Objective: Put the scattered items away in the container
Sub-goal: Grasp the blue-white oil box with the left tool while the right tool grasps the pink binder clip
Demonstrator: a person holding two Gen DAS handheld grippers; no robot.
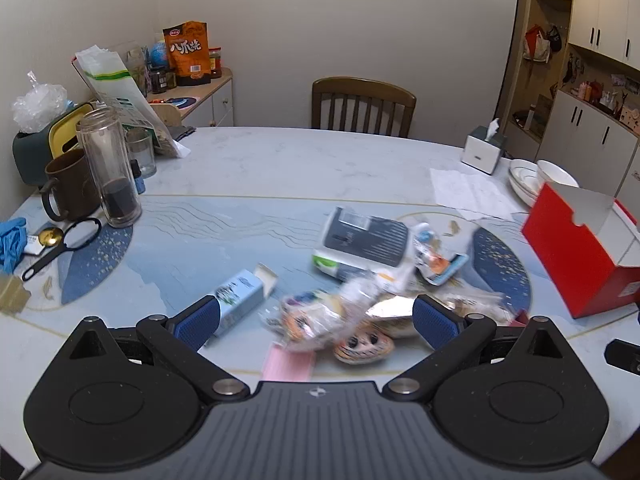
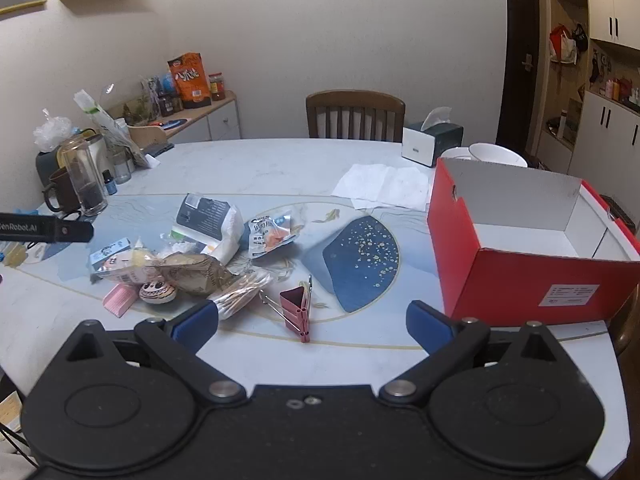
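Both grippers hang above a round, pale table [image 2: 280, 160] with their fingers spread wide and nothing between the pads. The left gripper [image 1: 316, 318] tilts down over a loose heap of small packets [image 1: 340, 308], blurred in its own view. The right gripper [image 2: 312, 326] tilts down over a pink binder clip [image 2: 296, 308].

The red box [image 2: 516, 264] stands open at the right edge of the table, its white inside bare as far as can be seen. Its long side runs away from the right camera, toward the white bowls [image 2: 496, 154] and tissue box [image 2: 432, 140] behind it.

The heap lies left of the box, well apart from it. A dark pouch [image 2: 208, 216] lies at the back of the heap, tilted, with a snack packet [image 2: 270, 236] just to its right. A brown foil bag [image 2: 196, 272] sits in the middle, touching a clear bundle of cotton swabs [image 2: 244, 292] whose long axis runs from lower left to upper right. A small light-blue carton [image 1: 244, 300] lies flat at the left of the heap, its open end pointing up and to the right in the left view. A painted round face [image 2: 158, 292] and a pink pad [image 2: 118, 300] rest at the near edge.

The binder clip lies alone nearer the right gripper, its wire handles pointing away toward the table's middle.
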